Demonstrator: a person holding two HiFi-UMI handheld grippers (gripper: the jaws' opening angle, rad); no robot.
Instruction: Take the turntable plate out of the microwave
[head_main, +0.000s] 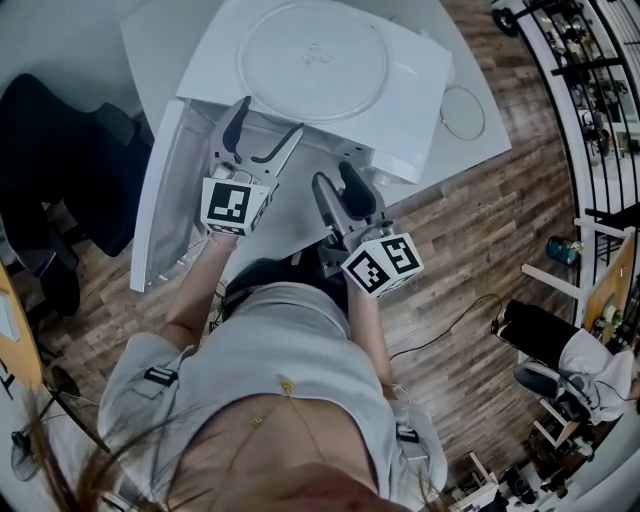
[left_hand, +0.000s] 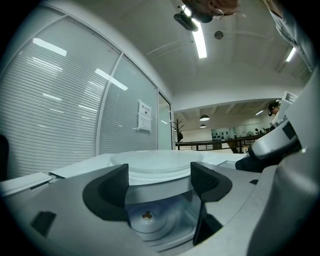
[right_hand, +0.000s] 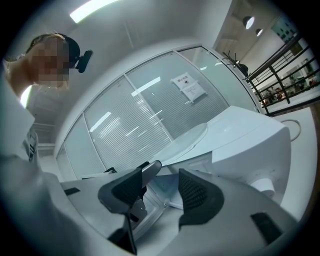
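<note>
Plate (head_main: 312, 55) lies atop microwave (head_main: 412, 100); removal looks done. Left gripper (head_main: 265, 125) and right gripper (head_main: 335, 177) before its cavity, both agape, empty.

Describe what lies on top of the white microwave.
A round clear glass turntable plate lies flat on the white microwave, with nothing on it. In the head view the microwave's roof hides the cavity below.

The head view looks steeply down from above the person, with the microwave (head_main: 418, 98) at 12 o'clock, while both gripper views look from close and low at its open front, sharing the turntable plate (head_main: 312, 60) atop it.
</note>
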